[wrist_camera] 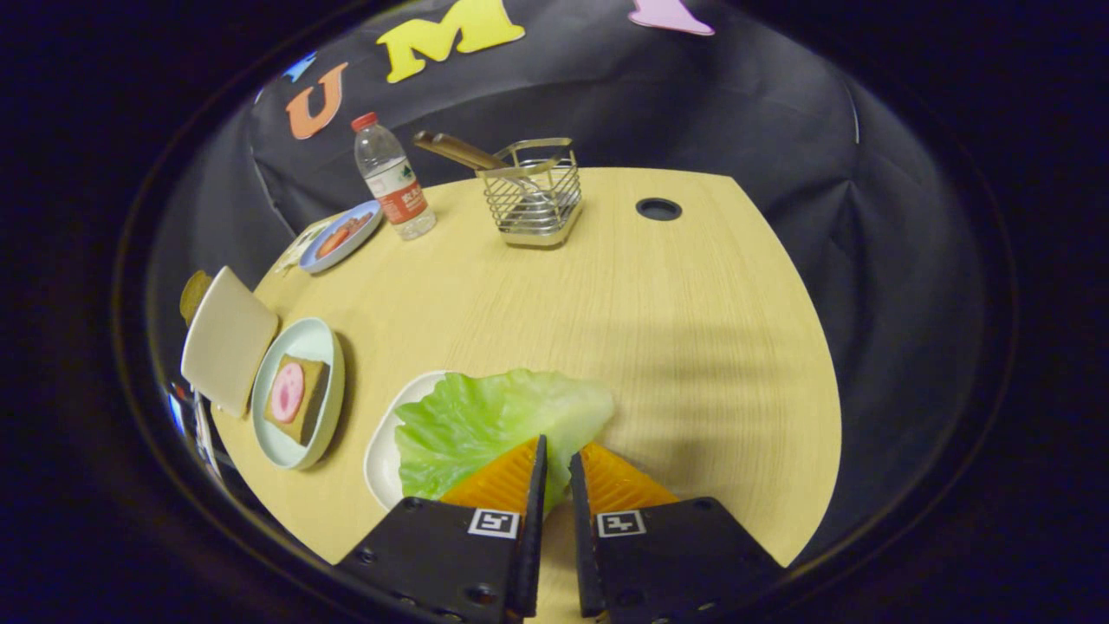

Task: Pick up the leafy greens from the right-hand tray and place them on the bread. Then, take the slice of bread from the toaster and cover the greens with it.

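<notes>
My tongs point(557, 451) are nearest, fingers drawn almost together with just a thin slit between them, tips sitting over the near edge of the lettuce leaf point(494, 425). Can't tell if they're actually pinching it or just resting on top.

The leaf, one big one, lies on a white tray point(381, 451) and spills off its far side onto the table point(693, 329).

Writing: each finger block has a small square black-and-white marker on it, no words. The water bottle point(392, 178) has a red-and-white label, way too small to read.

Count: one bottle with a red cap, one wire basket point(533, 195) with a brown-handled tool point(455, 150) leaning in it, one blue plate point(342, 236) with some reddish food, one pale green plate point(299, 394) holding one bread slice point(299, 399) with a pink round slice point(288, 392) on it, and one whitish flat thing point(227, 338) just past that plate, which I can't identify for sure.

Table is light wood grain with a round cable hole point(658, 209) near the back. Black cloth behind it all.
</notes>
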`<state>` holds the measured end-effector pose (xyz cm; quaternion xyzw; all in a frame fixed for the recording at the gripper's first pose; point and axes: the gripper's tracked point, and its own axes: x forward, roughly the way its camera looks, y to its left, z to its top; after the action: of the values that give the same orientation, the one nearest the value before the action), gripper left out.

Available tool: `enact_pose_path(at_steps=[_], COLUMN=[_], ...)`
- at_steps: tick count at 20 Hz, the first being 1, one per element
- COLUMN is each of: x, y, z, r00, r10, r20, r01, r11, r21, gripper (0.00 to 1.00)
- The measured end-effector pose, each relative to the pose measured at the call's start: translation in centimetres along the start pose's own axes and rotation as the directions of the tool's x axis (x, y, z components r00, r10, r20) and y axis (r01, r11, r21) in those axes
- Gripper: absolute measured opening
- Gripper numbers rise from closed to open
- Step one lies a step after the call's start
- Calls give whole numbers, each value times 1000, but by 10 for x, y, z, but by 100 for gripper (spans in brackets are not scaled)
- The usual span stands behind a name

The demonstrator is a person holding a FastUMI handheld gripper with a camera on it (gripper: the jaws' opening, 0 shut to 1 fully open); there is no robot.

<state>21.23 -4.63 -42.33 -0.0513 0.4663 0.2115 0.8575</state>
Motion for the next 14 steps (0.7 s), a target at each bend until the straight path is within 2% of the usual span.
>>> enact_pose_path(at_steps=[3, 5, 6, 7, 14], x=[-4, -6, 0, -7, -62], y=[-11, -12, -16, -12, 21], z=[3, 7, 4, 3, 18], r00=[998, 998, 996, 997, 991], r10=[-56, -59, -88, -71, -93], r20=[6, 21, 8, 1, 100], r01=[57, 62, 89, 71, 98], r11=[989, 986, 987, 991, 994], r21=[-138, -157, -133, -111, -41], gripper=[18, 18, 9, 0, 0])
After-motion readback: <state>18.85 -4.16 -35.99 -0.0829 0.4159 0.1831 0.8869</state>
